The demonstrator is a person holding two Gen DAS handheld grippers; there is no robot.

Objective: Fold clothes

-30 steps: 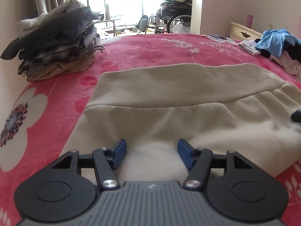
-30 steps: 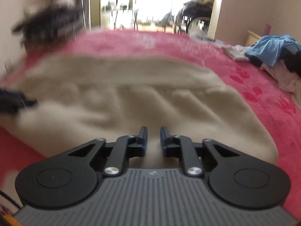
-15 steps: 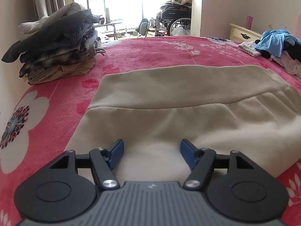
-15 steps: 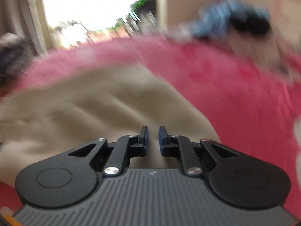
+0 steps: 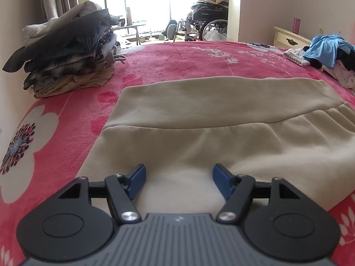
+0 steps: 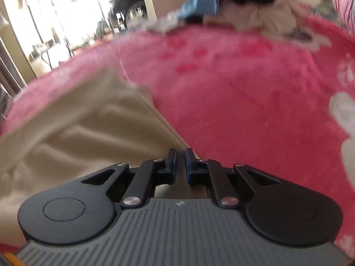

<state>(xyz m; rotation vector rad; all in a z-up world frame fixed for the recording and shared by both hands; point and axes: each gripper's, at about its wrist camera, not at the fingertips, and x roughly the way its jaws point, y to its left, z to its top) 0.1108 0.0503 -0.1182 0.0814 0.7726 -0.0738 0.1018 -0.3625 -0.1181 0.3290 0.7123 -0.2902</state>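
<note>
1 beige garment point(image 5: 217, 133) lies spread flat on the pink blanket point(image 5: 177, 57), with a long folded band running across its far side and looser, gathered fabric on the near side. The left gripper point(image 5: 179, 178) sits low over the near edge of the garment, its blue-tipped fingers point(image 5: 137, 177) spread wide apart with only cloth showing between them; it has hold of nothing. The right gripper point(image 6: 180, 166) is at the garment's right edge point(image 6: 88, 133), where the cloth meets the blanket point(image 6: 244, 93). Its fingers are drawn almost together with a thin gap left, and that view is blurred, so I cannot tell whether any cloth is pinched between them.

Beyond the garment to the left, against the wall, stands a stack of folded clothes point(image 5: 66, 57) in greys, checks and tan. Beyond it to the right lies a loose heap of clothes point(image 5: 328, 53) with a light blue piece on top, near a cream bedside cabinet point(image 5: 290, 37). Straight past the garment and off the far end of the blanket, a wheelchair point(image 5: 208, 22) stands by the bright window.
</note>
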